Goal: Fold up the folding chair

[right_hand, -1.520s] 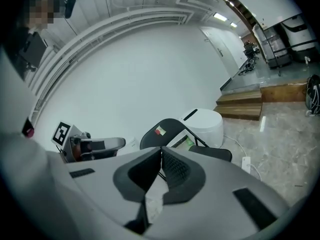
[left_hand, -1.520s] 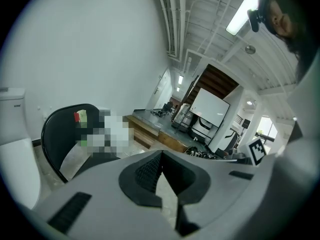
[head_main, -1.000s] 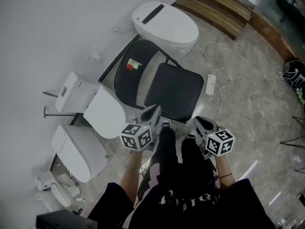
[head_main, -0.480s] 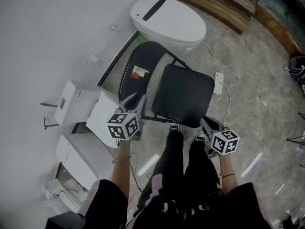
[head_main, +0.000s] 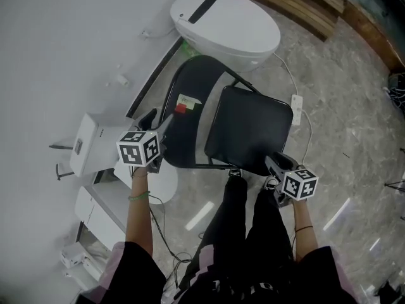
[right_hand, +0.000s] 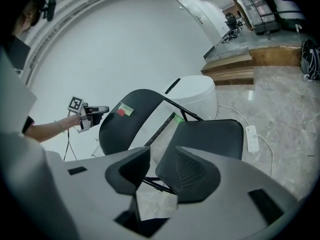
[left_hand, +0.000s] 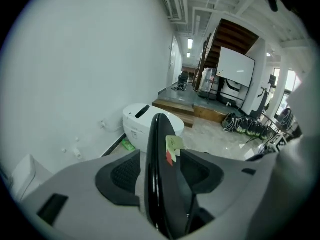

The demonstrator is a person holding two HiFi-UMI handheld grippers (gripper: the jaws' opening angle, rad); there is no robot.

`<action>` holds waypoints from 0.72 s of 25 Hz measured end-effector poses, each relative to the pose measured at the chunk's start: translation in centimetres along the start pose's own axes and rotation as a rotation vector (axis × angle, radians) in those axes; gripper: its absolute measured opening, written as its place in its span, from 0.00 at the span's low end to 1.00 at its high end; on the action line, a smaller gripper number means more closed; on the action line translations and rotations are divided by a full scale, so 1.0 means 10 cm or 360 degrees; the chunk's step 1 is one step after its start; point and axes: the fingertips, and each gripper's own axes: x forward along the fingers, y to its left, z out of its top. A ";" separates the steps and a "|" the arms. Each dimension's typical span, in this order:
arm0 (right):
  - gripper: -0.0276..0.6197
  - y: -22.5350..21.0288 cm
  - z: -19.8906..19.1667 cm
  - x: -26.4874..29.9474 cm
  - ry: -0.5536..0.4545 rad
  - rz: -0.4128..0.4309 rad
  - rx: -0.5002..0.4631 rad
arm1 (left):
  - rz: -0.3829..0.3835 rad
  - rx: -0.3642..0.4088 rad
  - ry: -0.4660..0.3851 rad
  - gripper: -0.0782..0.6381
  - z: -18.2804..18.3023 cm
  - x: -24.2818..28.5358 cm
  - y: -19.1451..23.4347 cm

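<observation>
The black folding chair stands unfolded on the floor, its backrest (head_main: 190,113) toward the wall and its seat (head_main: 250,128) toward me. A pale label with a red tag (left_hand: 172,146) is stuck on the backrest. My left gripper (head_main: 158,120) is at the backrest's left edge. In the left gripper view that edge (left_hand: 155,134) runs between the pads, and the jaws are opening wide without pressing on it. My right gripper (head_main: 276,164) hovers at the seat's front right corner. Its jaws are opening, with only floor and a frame bar showing in the gap (right_hand: 157,171).
A white toilet (head_main: 224,24) stands just behind the chair against the wall. More white toilet parts and a box (head_main: 95,144) lie at the left. A power strip (head_main: 296,109) with its cable lies right of the seat. Wooden steps (head_main: 304,5) are at the back right. My legs (head_main: 240,220) stand before the seat.
The left gripper swung left and forward from the seat's front to the backrest's edge, and its jaws opened. The right gripper sank toward the seat's front corner and opened a little.
</observation>
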 end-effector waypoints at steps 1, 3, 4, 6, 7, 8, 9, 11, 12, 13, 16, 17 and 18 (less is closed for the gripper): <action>0.28 -0.05 -0.02 0.05 0.0010 -0.0002 0.0008 | -0.0016 0.0010 0.0037 0.43 -0.03 0.06 0.03; 0.35 -0.18 -0.07 0.14 0.0023 -0.0019 0.0024 | -0.0042 0.0011 0.0082 0.43 -0.10 0.16 0.07; 0.38 -0.28 -0.09 0.18 0.0025 -0.0039 0.0034 | -0.0044 0.0008 0.0091 0.43 -0.12 0.21 0.09; 0.42 -0.51 -0.15 0.27 0.0023 -0.0092 0.0060 | -0.0042 0.0001 0.0108 0.43 -0.17 0.29 0.16; 0.43 -0.63 -0.17 0.32 0.0021 -0.0118 0.0077 | -0.0048 -0.0006 0.0117 0.43 -0.18 0.31 0.19; 0.44 -0.76 -0.20 0.37 0.0025 -0.0142 0.0094 | -0.0062 -0.0015 0.0123 0.43 -0.19 0.33 0.21; 0.45 -0.89 -0.24 0.40 0.0036 -0.0165 0.0109 | -0.0079 -0.0022 0.0127 0.43 -0.19 0.35 0.22; 0.46 -1.17 -0.34 0.43 0.0070 -0.0209 0.0130 | -0.0117 -0.0012 0.0130 0.43 -0.17 0.37 0.19; 0.46 -1.31 -0.39 0.44 0.0090 -0.0231 0.0136 | -0.0138 -0.0003 0.0132 0.43 -0.17 0.38 0.17; 0.47 -1.45 -0.44 0.45 0.0109 -0.0249 0.0139 | -0.0158 0.0004 0.0132 0.41 -0.16 0.39 0.14; 0.49 -1.80 -0.57 0.52 0.0156 -0.0284 0.0130 | -0.0164 0.0031 0.0130 0.32 -0.16 0.41 0.08; 0.50 -1.91 -0.62 0.55 0.0170 -0.0292 0.0127 | -0.0147 0.0044 0.0128 0.32 -0.16 0.42 0.08; 0.51 -2.02 -0.67 0.59 0.0183 -0.0299 0.0128 | -0.0132 0.0050 0.0123 0.32 -0.16 0.43 0.08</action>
